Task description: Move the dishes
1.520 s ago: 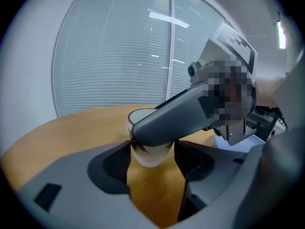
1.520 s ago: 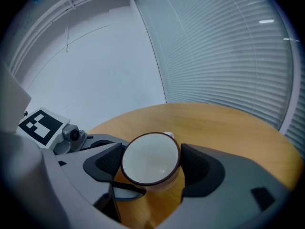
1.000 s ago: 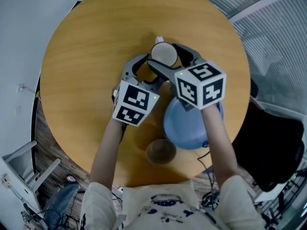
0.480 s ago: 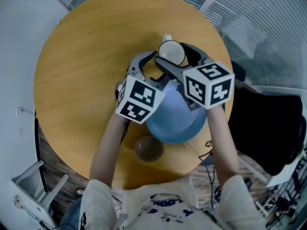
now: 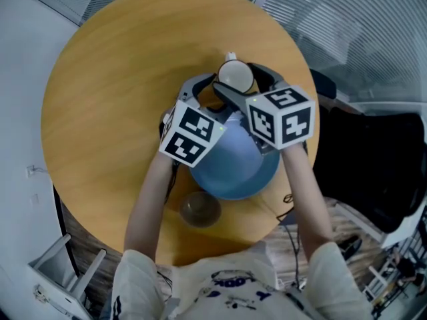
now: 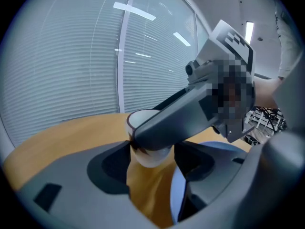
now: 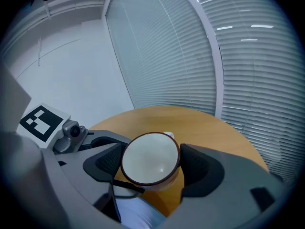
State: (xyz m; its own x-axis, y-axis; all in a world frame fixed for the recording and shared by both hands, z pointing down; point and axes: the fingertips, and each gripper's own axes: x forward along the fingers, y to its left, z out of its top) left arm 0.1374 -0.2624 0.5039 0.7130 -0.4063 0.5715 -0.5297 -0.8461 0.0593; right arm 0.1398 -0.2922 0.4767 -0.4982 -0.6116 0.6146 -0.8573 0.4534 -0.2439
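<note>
A round wooden table (image 5: 113, 79) fills most of the head view. The right tool (image 7: 151, 164) is clenched on a white mug (image 5: 235, 75) with a dark brown rim. One jaw is pressed on each side of the mug. The mug is open side up and looks empty inside. Its little handle sticks out toward 12 o'clock, away from the person. I cannot tell if the mug sits on the table or hangs just over it. The left tool (image 6: 155, 171) is released. Its two jaws stand wide apart and hold nothing, and bare table shows between them. In the left gripper view, one jaw of the right tool crosses in front of the mug, which is past the tips of the left tool's jaws. A big blue plate (image 5: 227, 172) lies on the table under both tools, at 6 o'clock from the mug. The plate's pale edge is just beside the left tool's jaw on the 3 o'clock side. I cannot tell if they touch. A small brown bowl (image 5: 199, 209) sits on the table at 7 o'clock from the plate, very near its edge and close to the table's rim. Window blinds (image 5: 353, 32) run past the table from 12 to 2 o'clock.
</note>
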